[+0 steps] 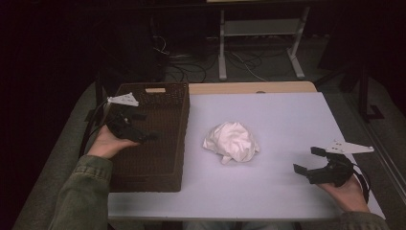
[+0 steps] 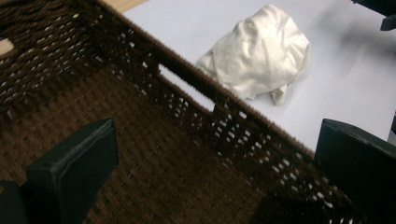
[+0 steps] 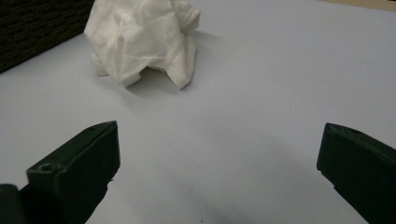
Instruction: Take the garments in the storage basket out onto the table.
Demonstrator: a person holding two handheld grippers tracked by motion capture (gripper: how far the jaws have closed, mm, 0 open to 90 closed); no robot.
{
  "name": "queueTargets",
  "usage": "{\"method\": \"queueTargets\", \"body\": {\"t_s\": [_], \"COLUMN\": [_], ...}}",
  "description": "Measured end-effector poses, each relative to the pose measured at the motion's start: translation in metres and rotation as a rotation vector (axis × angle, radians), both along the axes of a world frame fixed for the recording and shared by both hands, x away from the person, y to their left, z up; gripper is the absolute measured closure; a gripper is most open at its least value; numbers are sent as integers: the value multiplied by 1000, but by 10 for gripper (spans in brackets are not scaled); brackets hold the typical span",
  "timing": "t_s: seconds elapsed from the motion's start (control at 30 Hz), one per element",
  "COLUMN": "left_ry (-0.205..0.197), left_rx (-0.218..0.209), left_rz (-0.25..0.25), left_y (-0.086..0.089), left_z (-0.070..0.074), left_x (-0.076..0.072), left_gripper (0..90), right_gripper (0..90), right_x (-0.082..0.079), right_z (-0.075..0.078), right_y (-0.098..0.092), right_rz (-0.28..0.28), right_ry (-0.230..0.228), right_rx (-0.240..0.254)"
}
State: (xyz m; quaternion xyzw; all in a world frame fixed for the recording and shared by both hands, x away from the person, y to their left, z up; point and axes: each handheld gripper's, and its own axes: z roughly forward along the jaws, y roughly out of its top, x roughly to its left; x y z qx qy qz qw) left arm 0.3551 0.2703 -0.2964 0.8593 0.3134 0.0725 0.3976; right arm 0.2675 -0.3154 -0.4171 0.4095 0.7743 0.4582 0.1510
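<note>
The near edge of the table point(image 1: 287, 201) is a pale lilac-white sheet, bare in front of the person's two olive-green sleeves point(image 1: 86, 191). On its right side the right gripper point(image 1: 309, 160) lies low over the sheet, held in a hand point(image 1: 347, 191) that comes in from the bottom corner; its jaws stand wide apart with nothing between them and point toward the table's middle. At the left the left gripper point(image 1: 143, 127) hangs over the inside of a dark brown woven basket point(image 1: 158, 167), the palm turned up beneath it, jaws likewise spread and empty. Between the two, near the middle of the sheet and just right of the basket's wall, sits a crumpled white cloth point(image 1: 232, 142), touched by neither gripper. Past the sheet runs a strip of bare wooden tabletop point(image 1: 249, 87), then a dim room with cables point(image 1: 186, 67) on the floor and a pale metal frame point(image 1: 261, 43).
</note>
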Motion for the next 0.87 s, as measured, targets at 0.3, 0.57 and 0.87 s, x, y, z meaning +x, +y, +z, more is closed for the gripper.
{"method": "queueTargets", "body": {"t_s": [0.3,0.57,0.87], "left_ry": [0,3,1], "left_rx": [-37,-45,-61], "left_rz": [46,69,91], "left_y": [27,43,55], "left_z": [-13,-24,-34], "left_x": [-13,-25,-34], "left_gripper": [0,0,0], "right_gripper": [0,0,0], "right_x": [0,0,0], "right_z": [-1,-1,-1], "right_y": [0,1,1], "right_rz": [-1,-2,-3], "right_ry": [5,7,9], "right_rx": [-2,-2,-4]}}
